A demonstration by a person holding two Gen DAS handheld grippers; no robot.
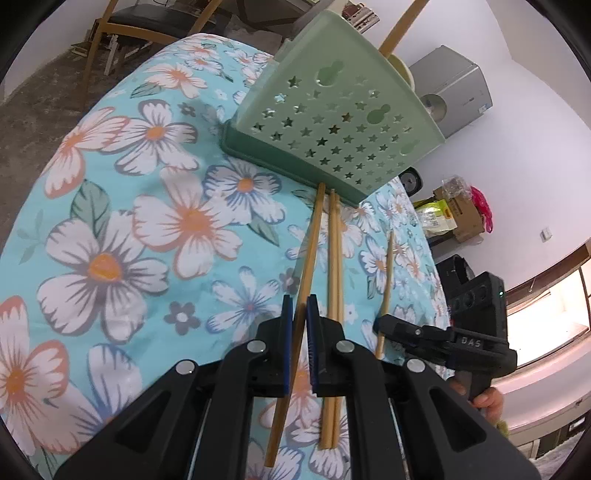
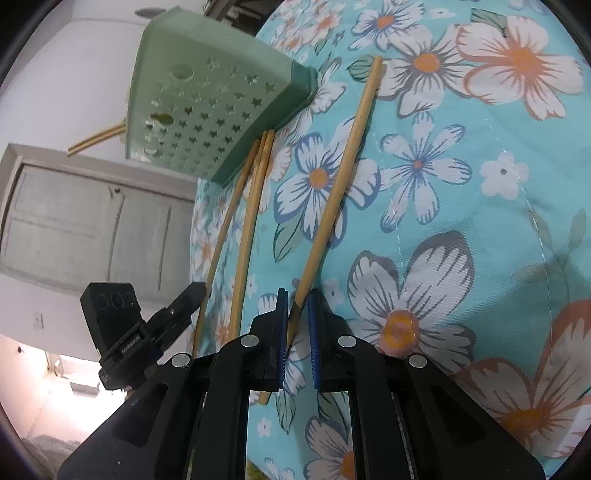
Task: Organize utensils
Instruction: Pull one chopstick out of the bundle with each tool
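Observation:
A pale green utensil holder [image 1: 332, 110] with star-shaped holes stands on the floral tablecloth [image 1: 147, 192]. Chopsticks [image 1: 402, 26] stick out of its top. My left gripper [image 1: 298, 301] is shut on one wooden chopstick [image 1: 312, 243] whose far tip rests at the holder's base. Beside it, a loose pair of chopsticks [image 1: 334, 251] lies on the cloth. To the right, my right gripper [image 1: 380, 323] is shut on another chopstick [image 1: 388, 266]. In the right wrist view, that gripper [image 2: 298, 295] pinches its chopstick [image 2: 343, 173], with the left gripper [image 2: 197, 290] and holder [image 2: 210, 103] to its left.
The table's edge curves close to the right of the chopsticks. Beyond it are a cardboard box [image 1: 465, 210] and a grey appliance [image 1: 454, 92]. Wooden chairs [image 1: 147, 22] stand behind the table. A hand [image 1: 487, 398] holds the right gripper's handle.

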